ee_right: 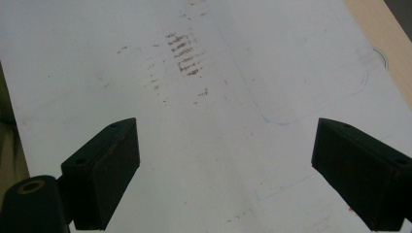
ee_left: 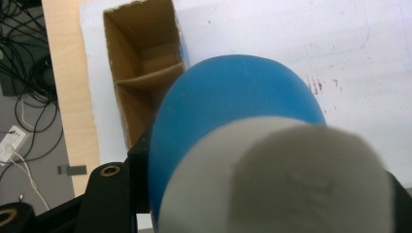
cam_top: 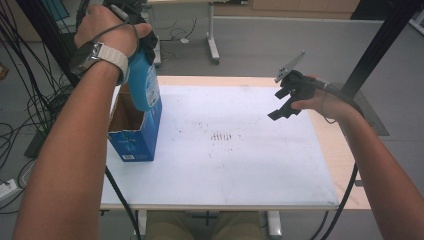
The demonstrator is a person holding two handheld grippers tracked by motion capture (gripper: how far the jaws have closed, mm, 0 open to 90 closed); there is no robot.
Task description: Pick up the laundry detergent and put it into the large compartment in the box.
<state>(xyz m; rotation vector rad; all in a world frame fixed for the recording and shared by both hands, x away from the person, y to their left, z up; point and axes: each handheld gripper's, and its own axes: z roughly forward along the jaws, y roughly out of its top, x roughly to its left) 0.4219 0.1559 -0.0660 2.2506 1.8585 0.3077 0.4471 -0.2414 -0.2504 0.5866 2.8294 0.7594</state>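
**Blue bottle held above the open box**

The table (cam_top: 330,150) carries a white mat (cam_top: 240,165) that leaves a wooden strip free at 3 o'clock. From the centre of the mat to 3 o'clock there is wide free room for moving. The blue box (cam_top: 142,142) stands at 9 o'clock, very near the left edge of the mat, with its top open and a cardboard divider inside. The bottle (cam_top: 144,82), blue with a white cap, hangs over the box mouth, its lower end at the opening. The left gripper (cam_top: 142,42) is closed tight on its upper part. The right gripper (cam_top: 285,102) hovers at 2 o'clock with its jaws wide apart and nothing between them.

I judge the main risk is that the bottle catches on the box wall or divider; the light box could then tip or slide off the near edge. A tilted bottle could also slip in the grip.
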